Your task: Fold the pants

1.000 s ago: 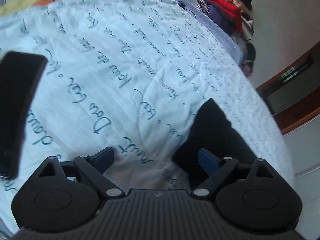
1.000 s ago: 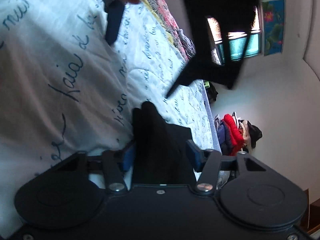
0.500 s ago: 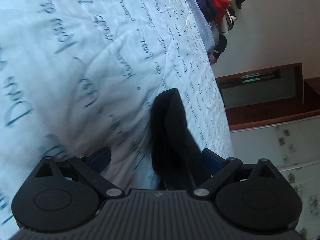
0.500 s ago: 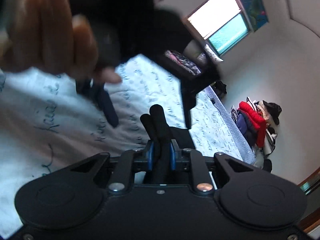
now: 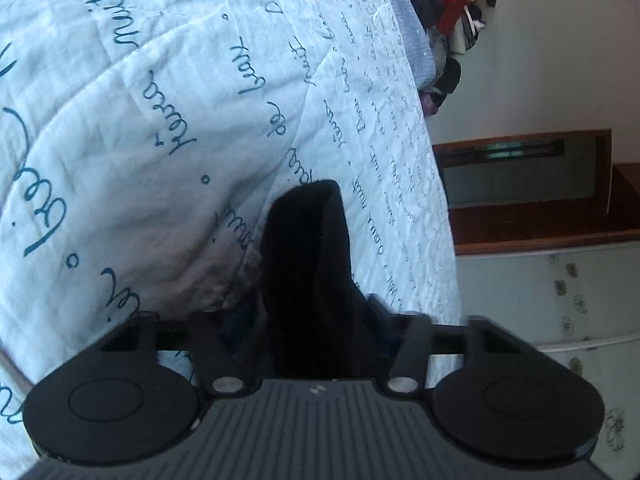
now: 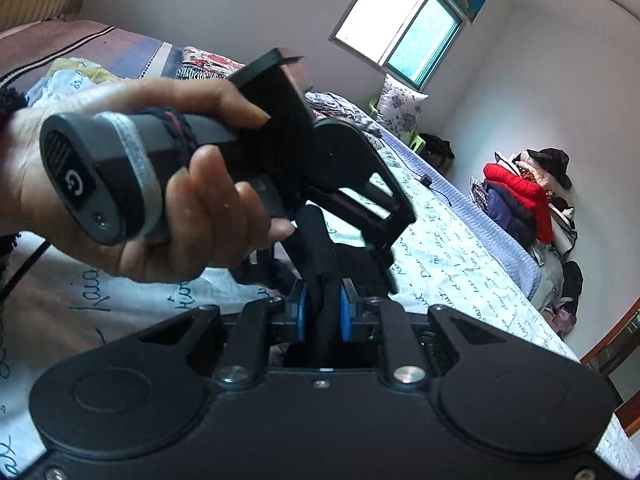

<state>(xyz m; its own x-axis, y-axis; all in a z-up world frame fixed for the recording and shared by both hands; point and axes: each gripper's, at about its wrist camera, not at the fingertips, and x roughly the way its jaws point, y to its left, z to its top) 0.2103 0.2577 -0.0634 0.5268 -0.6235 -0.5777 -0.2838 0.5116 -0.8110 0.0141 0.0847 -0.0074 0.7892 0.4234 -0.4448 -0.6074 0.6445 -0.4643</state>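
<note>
The black pants point(image 5: 308, 264) lie bunched on a white bedspread printed with blue script point(image 5: 160, 100). In the left wrist view a thick fold of them stands between my left gripper's point(image 5: 310, 320) fingers, which press on it. In the right wrist view my right gripper point(image 6: 323, 310) is shut on a fold of the pants point(image 6: 316, 236), its blue pads point(image 6: 345, 312) tight against the cloth. The left gripper and the hand holding it point(image 6: 160, 184) fill the view just above and left of the right gripper.
The bed's right edge point(image 5: 436, 200) drops to a wooden floor and a low cabinet. A pile of red and dark clothes point(image 6: 528, 196) lies on the floor by the far wall. Pillows and a window point(image 6: 404, 40) are at the head of the bed.
Both grippers closed on folds of the pants: the right shut first, the left after it. Both views swung as the grippers lifted and turned, and the left hand came close to the right gripper.
</note>
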